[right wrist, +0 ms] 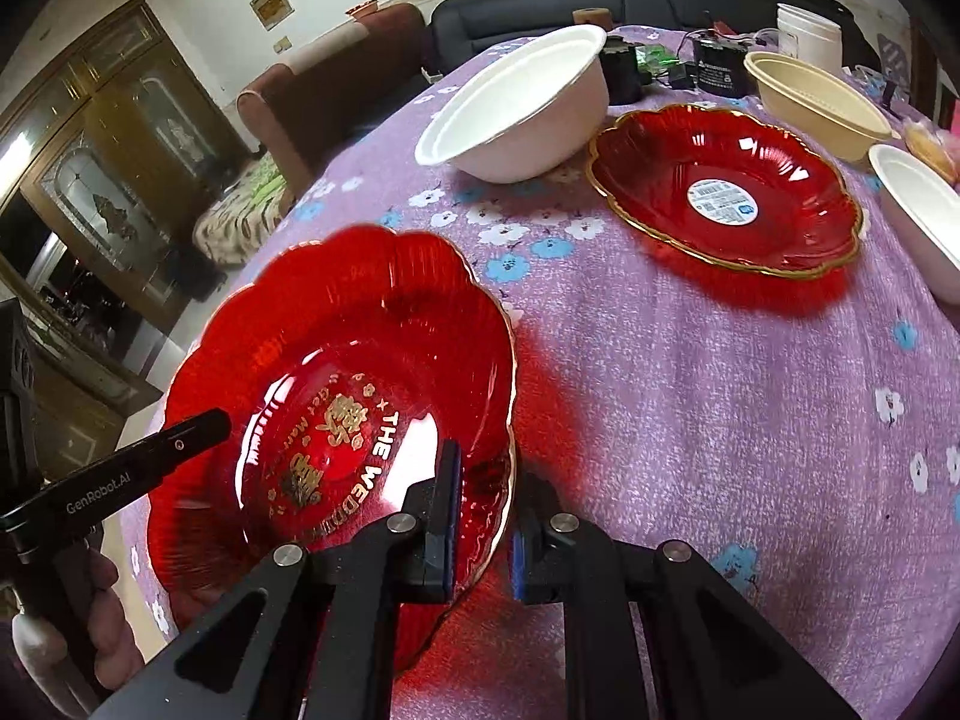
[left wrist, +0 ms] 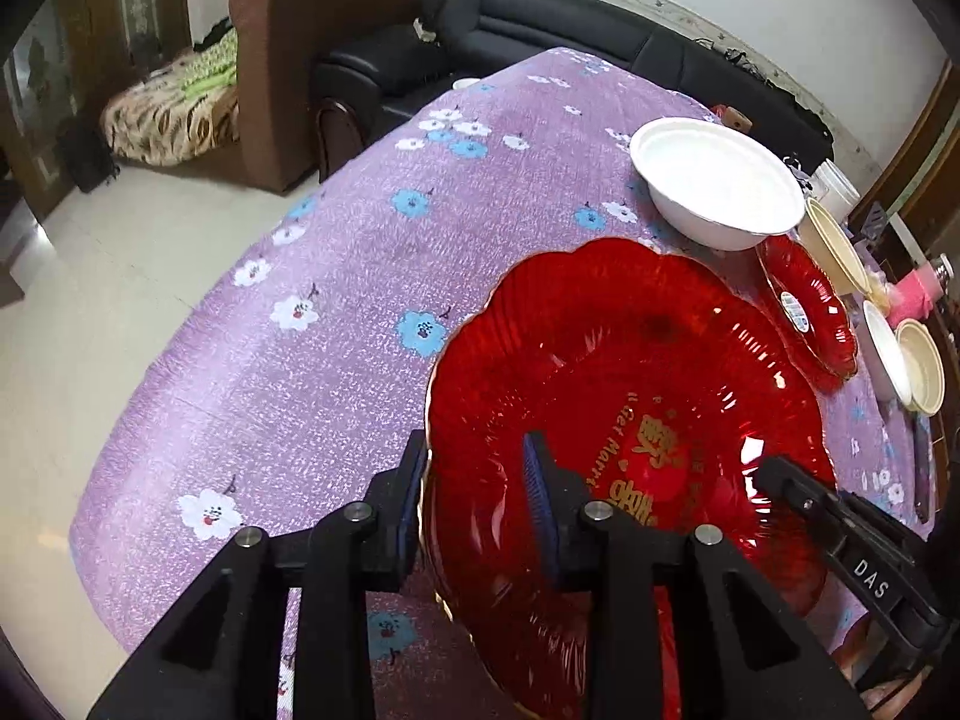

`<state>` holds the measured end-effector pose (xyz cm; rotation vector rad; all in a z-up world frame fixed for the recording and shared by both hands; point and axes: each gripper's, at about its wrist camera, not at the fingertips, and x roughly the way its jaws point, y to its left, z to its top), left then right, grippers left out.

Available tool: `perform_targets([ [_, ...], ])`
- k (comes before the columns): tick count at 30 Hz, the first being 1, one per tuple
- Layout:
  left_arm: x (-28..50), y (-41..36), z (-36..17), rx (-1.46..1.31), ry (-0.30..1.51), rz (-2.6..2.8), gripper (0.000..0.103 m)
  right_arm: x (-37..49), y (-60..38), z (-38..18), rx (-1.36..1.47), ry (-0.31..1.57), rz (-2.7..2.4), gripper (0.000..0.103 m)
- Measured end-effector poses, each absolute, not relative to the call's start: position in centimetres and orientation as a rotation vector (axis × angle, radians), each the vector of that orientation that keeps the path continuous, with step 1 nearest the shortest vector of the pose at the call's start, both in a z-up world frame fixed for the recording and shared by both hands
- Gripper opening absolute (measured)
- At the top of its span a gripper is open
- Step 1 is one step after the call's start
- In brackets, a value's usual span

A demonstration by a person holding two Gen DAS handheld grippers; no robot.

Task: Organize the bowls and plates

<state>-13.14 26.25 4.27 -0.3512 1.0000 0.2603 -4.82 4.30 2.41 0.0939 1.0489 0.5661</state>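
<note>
A large red scalloped plate [left wrist: 630, 372] with gold lettering is held over the purple flowered tablecloth [left wrist: 300, 300]. My left gripper [left wrist: 474, 480] is shut on its left rim, one finger inside and one outside. My right gripper [right wrist: 483, 516] is shut on the same plate [right wrist: 336, 360] at its right rim. The right gripper's finger [left wrist: 840, 522] shows in the left wrist view, and the left gripper's finger [right wrist: 138, 456] shows in the right wrist view. A second red plate [right wrist: 726, 186] with a sticker lies flat further back. A white bowl [right wrist: 522, 102] stands behind it.
A beige bowl [right wrist: 816, 102] and another white bowl [right wrist: 924, 204] stand at the right. Black devices [right wrist: 720, 66] and a white tub [right wrist: 807, 30] sit at the table's far edge. A black sofa [left wrist: 540, 24] and a brown armchair [left wrist: 282, 60] stand beyond the table [right wrist: 720, 390].
</note>
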Motion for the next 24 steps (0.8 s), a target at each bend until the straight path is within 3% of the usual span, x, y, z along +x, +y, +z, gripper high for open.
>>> perform_targets([
  [4, -14.4, 26.0, 6.1, -0.346, 0.95, 0.285, 0.061, -5.6, 3.4, 3.4, 0.115, 1.01, 0.565, 0.024],
  [6, -15.5, 25.7, 7.4, -0.337, 0.905, 0.305, 0.072, -5.9, 2.8, 4.3, 0.106, 0.976, 0.551, 0.046],
  [8, -16.4, 25.6, 8.4, -0.343, 0.874, 0.305, 0.076, -6.2, 2.1, 5.0, 0.106, 0.946, 0.542, 0.057],
  [12, -18.2, 25.1, 10.5, -0.384, 0.823, 0.277, 0.086, -6.1, 0.8, 5.7, 0.103, 0.957, 0.518, 0.065],
  [14, -18.9, 24.7, 11.4, -0.415, 0.803, 0.228, 0.086, -6.0, -0.1, 5.9, 0.111, 0.98, 0.514, 0.068],
  [18, -20.0, 23.4, 13.0, -0.45, 0.773, 0.136, 0.086, -5.7, -1.8, 6.5, 0.091, 0.97, 0.471, 0.086],
  [24, -19.3, 20.6, 13.8, -0.385, 0.816, 0.062, 0.086, -5.9, -5.3, 8.5, 0.107, 0.865, 0.44, 0.086],
])
